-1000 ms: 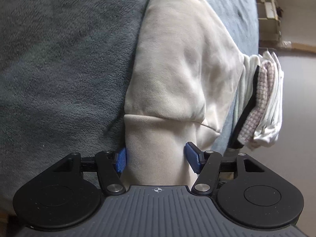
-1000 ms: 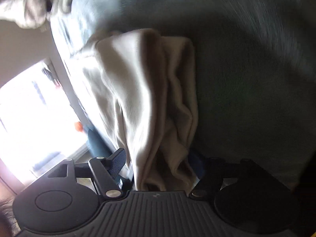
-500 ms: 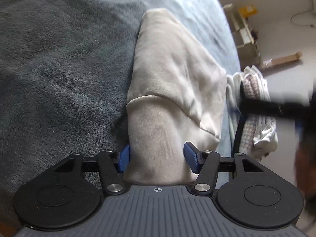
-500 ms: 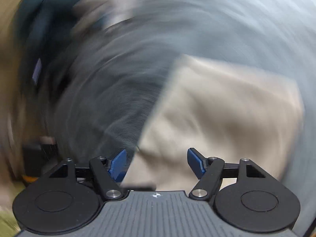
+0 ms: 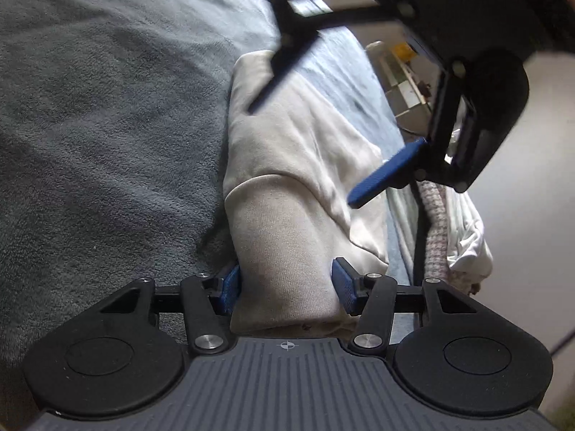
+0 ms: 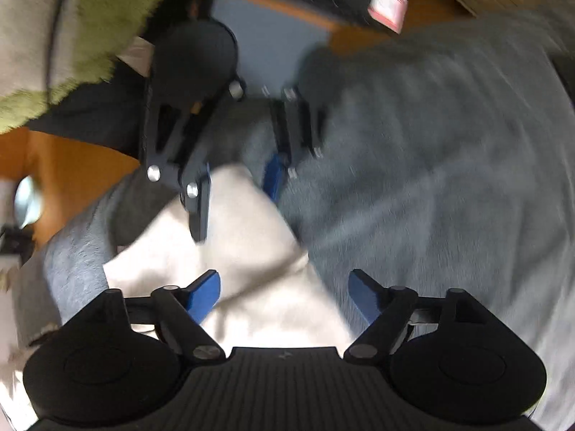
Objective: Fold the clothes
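Cream ribbed-knit garment (image 5: 287, 222), folded, clamped in left claw (image 5: 285, 285) on fuzzy grey blanket (image 5: 107, 125) near bed edge; right claw (image 6: 284, 292) spread wide, jaws just opened further, nothing gripped.

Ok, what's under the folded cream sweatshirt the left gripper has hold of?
The cream fleece sweatshirt lies on the grey plush blanket, which shows around it. The left gripper clamps its ribbed hem. Anything directly beneath the fabric is covered.

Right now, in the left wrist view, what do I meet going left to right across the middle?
Grey blanket → folded cream garment → blue fingertip of the right gripper → stack of folded clothes → pale floor.
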Available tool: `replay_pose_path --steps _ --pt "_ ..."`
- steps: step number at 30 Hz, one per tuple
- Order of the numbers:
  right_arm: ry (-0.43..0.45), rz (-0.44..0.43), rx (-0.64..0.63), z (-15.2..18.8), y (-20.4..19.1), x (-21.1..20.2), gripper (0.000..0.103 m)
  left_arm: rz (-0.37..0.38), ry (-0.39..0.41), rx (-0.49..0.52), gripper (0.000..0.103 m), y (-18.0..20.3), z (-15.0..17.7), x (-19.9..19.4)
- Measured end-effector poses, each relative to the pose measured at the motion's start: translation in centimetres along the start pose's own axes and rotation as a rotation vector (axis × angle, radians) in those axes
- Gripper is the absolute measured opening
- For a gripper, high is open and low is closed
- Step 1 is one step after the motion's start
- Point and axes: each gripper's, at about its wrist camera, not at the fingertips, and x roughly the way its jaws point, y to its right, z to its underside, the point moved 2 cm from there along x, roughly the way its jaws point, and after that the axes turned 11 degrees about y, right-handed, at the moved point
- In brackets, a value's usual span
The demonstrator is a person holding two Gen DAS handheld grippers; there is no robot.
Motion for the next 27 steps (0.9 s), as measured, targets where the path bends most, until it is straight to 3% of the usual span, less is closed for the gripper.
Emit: replay_pose_path --steps 5,11,18,23,27 --pt "-0.042 -0.163 -0.164 -0.8 1.1 3.2 0.084 0.045 0.008 0.047 0.053 0.1 -0.2 -0.1" --pt "-0.085 -0.333 -0.084 -0.9 0.9 5.2 0.084 0.085 0.006 0.058 0.053 0.4 -0.5 -0.4" --pt "-0.039 -0.315 0.044 0.4 0.5 4.0 0.07 0.116 0.001 0.002 0.059 -0.5 -1.8 -1.4" --pt "-0.008 -0.285 0.07 0.7 -0.2 3.7 0.07 0.137 -0.007 -0.129 0.071 -2.6 -3.9 -1.1" --pt "0.013 -0.271 0.071 1.1 0.0 4.2 0.07 0.203 -0.063 -0.197 0.073 -3.7 -4.7 0.8"
